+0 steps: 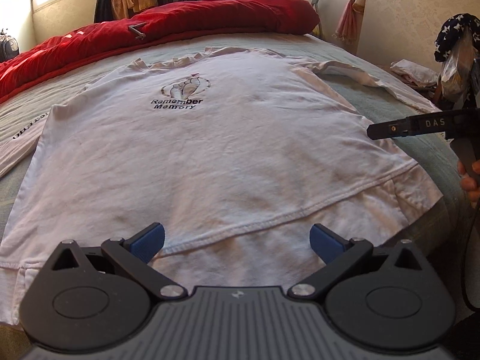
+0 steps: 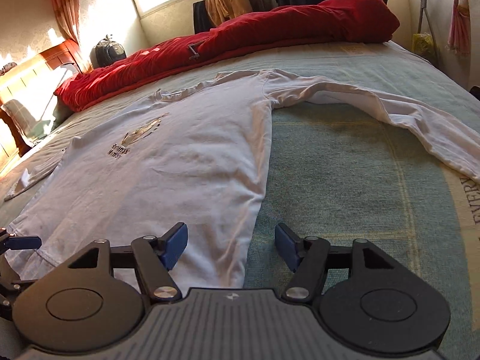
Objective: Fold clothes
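Hem-first, white printed shirt (image 1: 228, 150) lies flat, wrinkled.

The left gripper (image 1: 237, 241) points forward and downward, its jaws spread wide with nothing between the blue pads (image 1: 150, 241). The right gripper (image 2: 231, 246) is angled downward too, its jaws apart and empty, the blue pads (image 2: 175, 247) clear of each other. From the left wrist view, the right gripper shows side-on at the right edge, and the person's fingers (image 1: 471, 180) wrap around its grey handle.
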### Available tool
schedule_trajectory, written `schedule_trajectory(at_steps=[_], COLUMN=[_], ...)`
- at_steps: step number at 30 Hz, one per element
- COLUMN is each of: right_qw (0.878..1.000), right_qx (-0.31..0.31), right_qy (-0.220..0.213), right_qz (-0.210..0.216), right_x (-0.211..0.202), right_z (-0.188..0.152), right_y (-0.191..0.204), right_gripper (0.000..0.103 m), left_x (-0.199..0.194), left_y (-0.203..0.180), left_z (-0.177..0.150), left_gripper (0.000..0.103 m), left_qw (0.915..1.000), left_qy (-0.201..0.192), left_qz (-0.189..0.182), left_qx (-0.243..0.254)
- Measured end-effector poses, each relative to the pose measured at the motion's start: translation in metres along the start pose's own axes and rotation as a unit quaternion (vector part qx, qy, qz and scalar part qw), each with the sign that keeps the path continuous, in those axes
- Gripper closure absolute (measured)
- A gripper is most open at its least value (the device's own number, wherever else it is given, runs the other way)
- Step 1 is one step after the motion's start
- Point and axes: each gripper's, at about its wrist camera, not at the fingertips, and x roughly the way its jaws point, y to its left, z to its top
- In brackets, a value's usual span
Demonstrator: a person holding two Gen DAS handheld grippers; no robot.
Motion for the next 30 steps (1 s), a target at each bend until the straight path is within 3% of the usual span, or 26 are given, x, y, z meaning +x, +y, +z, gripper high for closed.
schedule_trajectory(at_steps=[5,10,14,17,22,26,30], right_qw=[0.999,0.997,0.998,0.998,0.995,0.974,0.939], right_qx=[-0.028,-0.044,-0.033,0.003,0.087,0.196,0.318], right_qy=[-0.015,0.026,0.032,0.017,-0.046,-0.072,-0.111], right_qz=[0.035,0.049,0.05,0.054,-0.007,-0.088,-0.069], right_x=[-0.012,0.003,-0.003,-0.022,-0.061,-0.086,-0.096], right_z=[0.009,-0.005,-0.022,-0.018,0.001,0.007,-0.004], right_y=[0.033,0.057,0.046,0.024,-0.042,-0.117,-0.188], right_gripper=[0.03,0.028,0.027,0.027,0.027,0.021,0.02], left_x=[0.0,0.013,0.007,0.001,0.003,0.007,0.011], left_y=[0.001,0.002,0.004,0.007,0.006,0.003,0.002], left_z=[0.017,0.006,-0.013,-0.014,-0.01,-0.007,-0.005], left_gripper=[0.001,0.001,0.001,0.001,0.001,0.001,0.001], left_qw=[0.9994,0.9998,0.9998,0.9997,0.9995,0.9995,0.9995], left_qy=[-0.034,-0.011,-0.01,-0.01,-0.005,0.0,0.004], left_qz=[0.009,0.006,-0.002,0.002,0.014,0.014,0.013], left_qx=[0.002,-0.018,-0.017,-0.022,-0.028,-0.028,-0.029])
